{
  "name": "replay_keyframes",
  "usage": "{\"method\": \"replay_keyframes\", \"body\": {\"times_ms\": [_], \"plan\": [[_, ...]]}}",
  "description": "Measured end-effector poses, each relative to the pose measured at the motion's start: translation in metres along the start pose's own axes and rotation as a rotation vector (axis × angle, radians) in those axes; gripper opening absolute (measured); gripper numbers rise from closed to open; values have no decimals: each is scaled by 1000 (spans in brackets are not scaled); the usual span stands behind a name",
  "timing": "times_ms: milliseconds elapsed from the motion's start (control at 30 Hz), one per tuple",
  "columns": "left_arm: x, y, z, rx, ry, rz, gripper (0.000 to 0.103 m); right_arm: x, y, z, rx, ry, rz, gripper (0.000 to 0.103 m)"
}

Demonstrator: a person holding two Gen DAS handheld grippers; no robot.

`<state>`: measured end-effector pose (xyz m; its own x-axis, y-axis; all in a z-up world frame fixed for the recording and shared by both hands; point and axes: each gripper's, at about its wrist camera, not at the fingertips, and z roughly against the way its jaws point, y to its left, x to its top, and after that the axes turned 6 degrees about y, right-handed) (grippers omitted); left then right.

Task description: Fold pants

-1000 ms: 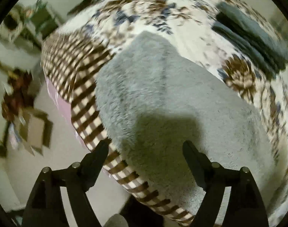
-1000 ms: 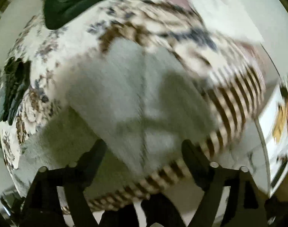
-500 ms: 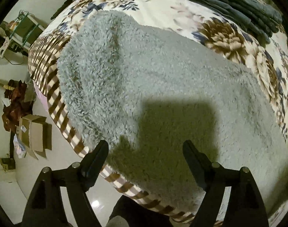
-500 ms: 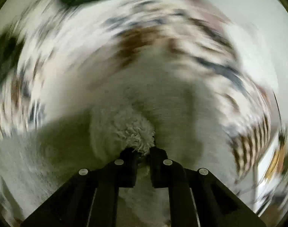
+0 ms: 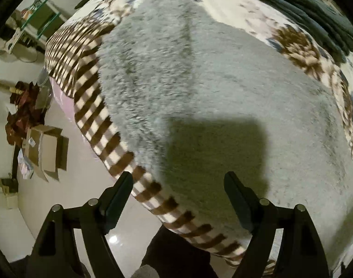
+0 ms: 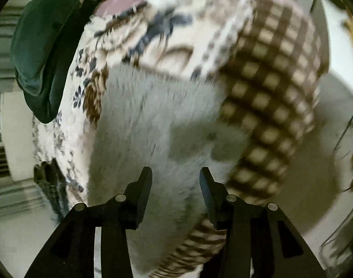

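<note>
Fluffy light grey pants (image 5: 211,88) lie spread on a bed with a floral, brown-checked cover (image 5: 83,92). My left gripper (image 5: 178,185) is open and empty, held above the pants near the bed's front edge. In the right wrist view the pants (image 6: 148,120) reach to the checked edge. My right gripper (image 6: 175,176) is open with nothing between its fingers, just above the pants. This view is blurred by motion.
Folded dark green clothes (image 5: 315,11) are stacked at the far right of the bed. A dark green garment (image 6: 42,51) lies at the far left in the right wrist view. Cardboard boxes (image 5: 46,148) and clutter sit on the pale floor left of the bed.
My right gripper was shut on a fold of the pants half a second ago; now it is open and has drawn back. My left gripper stayed open and shifted slightly above the pants.
</note>
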<state>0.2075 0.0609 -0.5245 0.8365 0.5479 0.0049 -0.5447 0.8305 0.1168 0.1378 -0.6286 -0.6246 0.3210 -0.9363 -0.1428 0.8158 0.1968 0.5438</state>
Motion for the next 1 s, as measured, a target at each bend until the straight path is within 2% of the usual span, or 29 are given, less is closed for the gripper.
{"method": "replay_keyframes", "body": {"times_ms": [33, 67, 100, 133, 200, 333, 400, 433, 467, 500, 567, 700, 800, 833, 867, 900, 933, 1000], "plan": [[2, 3, -1, -1, 3, 9, 80, -2, 1, -16, 2, 0, -16, 45], [4, 7, -2, 0, 3, 20, 80, -4, 2, -29, 15, -9, -26, 35], [5, 9, -2, 0, 2, 25, 80, -11, 2, -34, 9, -19, -27, 4], [5, 11, -2, -2, -1, 28, 80, -15, 5, -42, -45, -30, -30, 5], [6, 15, 0, -12, -3, 35, 80, -23, 6, -39, -31, -58, -50, 5], [7, 20, 2, -41, -3, 52, 80, -46, 10, 1, -110, -130, -14, 4], [7, 23, -1, -40, -2, 64, 80, -45, 8, -1, -125, -92, 17, 5], [7, 24, -2, -41, 0, 69, 80, -42, 8, -11, -143, -41, 64, 5], [7, 26, -5, -42, 7, 78, 80, -40, 8, -15, -162, -18, 92, 14], [8, 28, -6, -43, 13, 89, 80, -40, 5, -15, -169, -8, 103, 27], [10, 34, -7, -50, 8, 108, 80, -38, 6, -18, -167, 20, 109, 44], [22, 51, -14, -44, -7, 182, 80, -37, 0, -9, -119, -32, 50, 45], [34, 76, -23, -93, -10, 299, 78, -31, -5, -18, -95, -32, -3, 45], [37, 83, -26, -108, -15, 333, 71, -28, -4, -23, -95, -31, -9, 45], [41, 92, -29, -144, -27, 377, 39, -26, -2, -30, -94, -33, -10, 42], [43, 98, -31, -165, -33, 404, 5, -25, -2, -34, -88, -34, -5, 19], [46, 104, -32, -185, -34, 428, 4, -26, 2, -39, -97, -37, 9, 7], [48, 117, -25, -190, -72, 482, 4, -28, 7, -37, -99, -62, 22, 7]]}}
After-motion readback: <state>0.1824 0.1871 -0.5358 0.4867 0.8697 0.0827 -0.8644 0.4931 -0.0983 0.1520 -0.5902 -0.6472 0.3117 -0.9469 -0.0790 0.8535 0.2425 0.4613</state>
